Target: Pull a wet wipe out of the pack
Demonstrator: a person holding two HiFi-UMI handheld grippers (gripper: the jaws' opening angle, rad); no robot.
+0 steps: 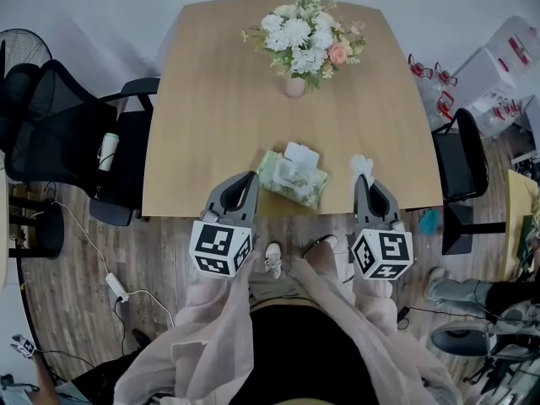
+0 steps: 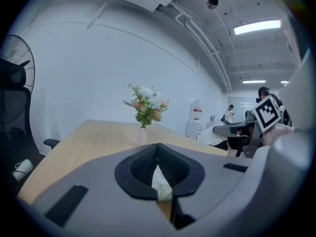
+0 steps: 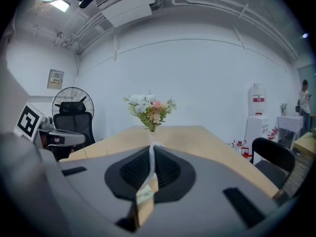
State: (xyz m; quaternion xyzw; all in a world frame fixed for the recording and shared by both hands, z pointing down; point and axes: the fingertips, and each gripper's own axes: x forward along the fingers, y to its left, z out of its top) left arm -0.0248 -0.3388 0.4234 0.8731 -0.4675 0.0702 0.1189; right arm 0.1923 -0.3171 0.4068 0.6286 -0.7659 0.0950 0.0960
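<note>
The pale green wet wipe pack (image 1: pixel 291 180) lies near the front edge of the wooden table (image 1: pixel 219 99), with its white lid (image 1: pixel 301 153) flipped up. My left gripper (image 1: pixel 252 179) is shut on the pack's left end; in the left gripper view a strip of green-white wrapper (image 2: pixel 161 182) shows between the closed jaws (image 2: pixel 158 149). To the right of the pack, my right gripper (image 1: pixel 362 179) is shut on a white wet wipe (image 1: pixel 361 164), clear of the pack. In the right gripper view the wipe (image 3: pixel 147 174) runs as a thin white strip through the closed jaws (image 3: pixel 152 148).
A pink vase of white and pink flowers (image 1: pixel 304 45) stands at the table's far middle. Black office chairs sit at the left (image 1: pixel 59 125) and right (image 1: pixel 460 154) of the table. Cables and a power strip (image 1: pixel 114 285) lie on the wooden floor.
</note>
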